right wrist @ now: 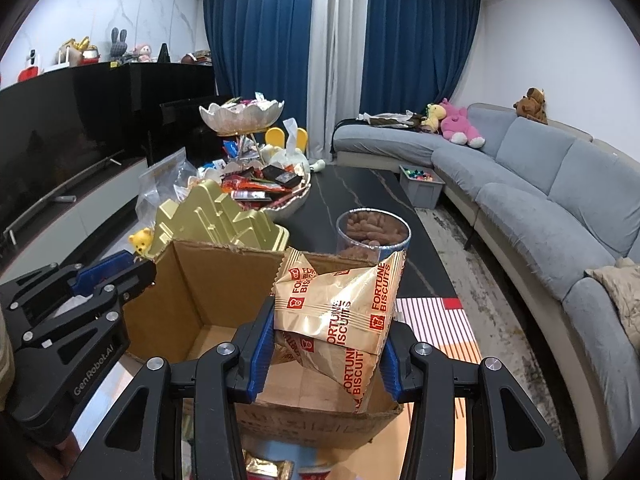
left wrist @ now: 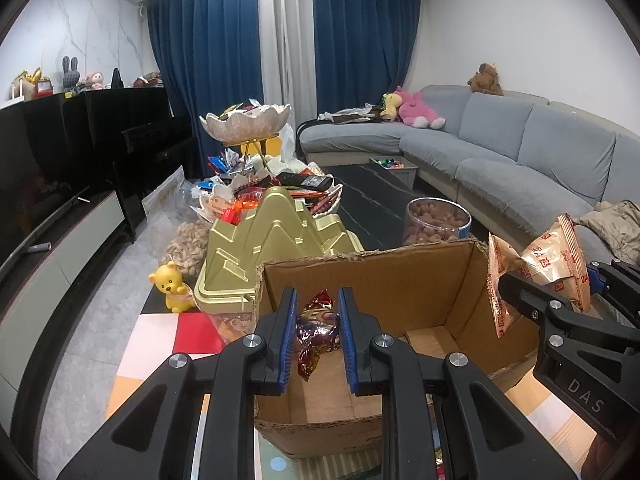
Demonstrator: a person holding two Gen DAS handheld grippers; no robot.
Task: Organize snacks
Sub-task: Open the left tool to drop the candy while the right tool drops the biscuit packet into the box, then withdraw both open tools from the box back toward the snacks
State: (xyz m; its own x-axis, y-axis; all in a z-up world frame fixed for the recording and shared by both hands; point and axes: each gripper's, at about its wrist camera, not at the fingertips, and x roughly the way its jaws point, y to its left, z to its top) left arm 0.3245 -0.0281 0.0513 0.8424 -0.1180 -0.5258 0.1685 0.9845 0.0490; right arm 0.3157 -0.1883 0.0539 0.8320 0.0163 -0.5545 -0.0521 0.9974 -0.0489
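Nearest to the cameras, a red foil-wrapped candy [left wrist: 316, 332] was pinched between the blue pads of the left gripper [left wrist: 317, 340], and two gold biscuit packets [right wrist: 340, 316] were clamped between the jaws of the right gripper [right wrist: 326, 354]. Both loads were held above the open cardboard box [left wrist: 372, 276], directly ahead of and below the fingertips; its brown floor appeared empty. The step in hand was judged to be the carrying of snacks over the box for dropping. For the next move, the jaws would have to be spread, with the items kept inside the box walls. Beyond the box, a gold mountain-shaped tin [left wrist: 276, 232], a clear jar of nuts [right wrist: 372, 232] and heaped snack bowls [right wrist: 276, 188] were seen.
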